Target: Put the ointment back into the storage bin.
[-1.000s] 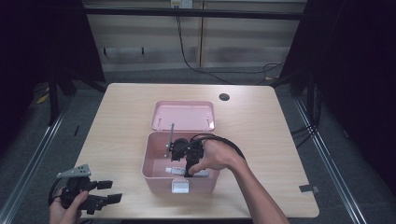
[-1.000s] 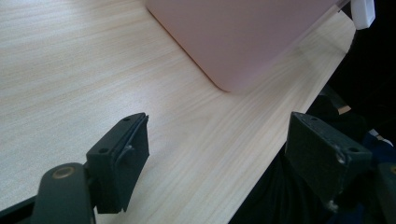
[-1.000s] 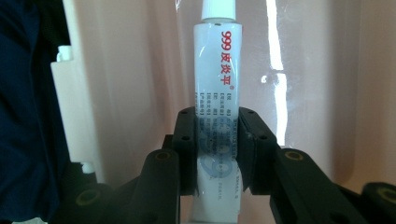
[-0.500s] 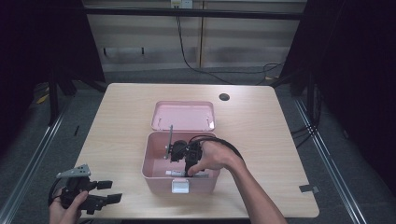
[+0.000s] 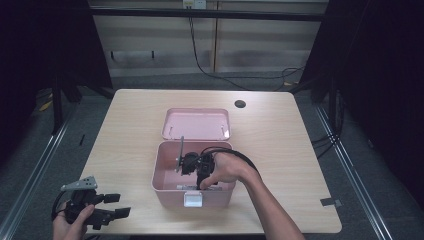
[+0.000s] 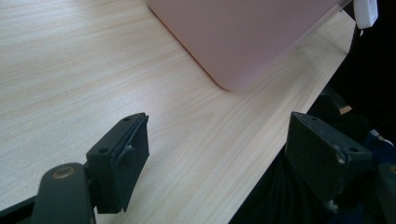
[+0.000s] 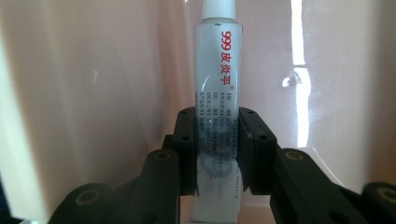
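Note:
A pink box stands open on the wooden table, its lid lying flat just behind it. My right gripper reaches down inside the box. In the right gripper view its jaws press on both sides of a white ointment tube with red print and a white cap, close to the pink inner wall. My left gripper rests at the table's front left corner, open with nothing between its fingers; the pink box's outer wall lies ahead of it.
A round cable hole sits in the table's back right. A white latch hangs on the box's front. The table's front edge runs close beside the left gripper. Cables trail on the floor behind.
The right hand has shifted slightly inside the box. The left gripper has stayed where it was.

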`<state>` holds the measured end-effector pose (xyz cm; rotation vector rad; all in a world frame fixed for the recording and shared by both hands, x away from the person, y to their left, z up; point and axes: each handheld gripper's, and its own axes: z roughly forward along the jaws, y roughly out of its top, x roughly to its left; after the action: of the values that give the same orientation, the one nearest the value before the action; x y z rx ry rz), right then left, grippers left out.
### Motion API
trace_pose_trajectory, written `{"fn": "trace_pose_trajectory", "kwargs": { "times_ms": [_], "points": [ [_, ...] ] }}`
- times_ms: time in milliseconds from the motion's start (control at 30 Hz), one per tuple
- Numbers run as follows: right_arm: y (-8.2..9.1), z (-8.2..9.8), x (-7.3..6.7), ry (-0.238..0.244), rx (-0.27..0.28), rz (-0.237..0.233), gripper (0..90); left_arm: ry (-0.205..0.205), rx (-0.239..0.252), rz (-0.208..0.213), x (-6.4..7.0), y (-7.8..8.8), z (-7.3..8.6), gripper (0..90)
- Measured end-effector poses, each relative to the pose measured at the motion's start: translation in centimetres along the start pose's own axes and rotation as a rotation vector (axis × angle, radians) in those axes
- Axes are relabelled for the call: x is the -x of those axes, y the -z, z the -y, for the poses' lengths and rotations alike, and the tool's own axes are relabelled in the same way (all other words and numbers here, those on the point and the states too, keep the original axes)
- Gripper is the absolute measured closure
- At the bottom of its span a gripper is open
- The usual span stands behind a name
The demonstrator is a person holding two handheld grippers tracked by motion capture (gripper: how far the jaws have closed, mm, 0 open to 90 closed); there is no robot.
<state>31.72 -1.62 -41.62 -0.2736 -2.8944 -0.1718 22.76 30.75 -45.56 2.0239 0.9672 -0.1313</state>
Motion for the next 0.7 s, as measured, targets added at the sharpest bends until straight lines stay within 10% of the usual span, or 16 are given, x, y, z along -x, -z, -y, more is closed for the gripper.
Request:
{"fn": "trace_pose_trajectory", "kwargs": {
  "times_ms": [700],
  "points": [
    [-1.7,-0.8,0.9,0.005,-0.050,-0.026,70.8,0.004,0.005,-0.008,0.0,0.1,0.0,21.5]
  ]
}}
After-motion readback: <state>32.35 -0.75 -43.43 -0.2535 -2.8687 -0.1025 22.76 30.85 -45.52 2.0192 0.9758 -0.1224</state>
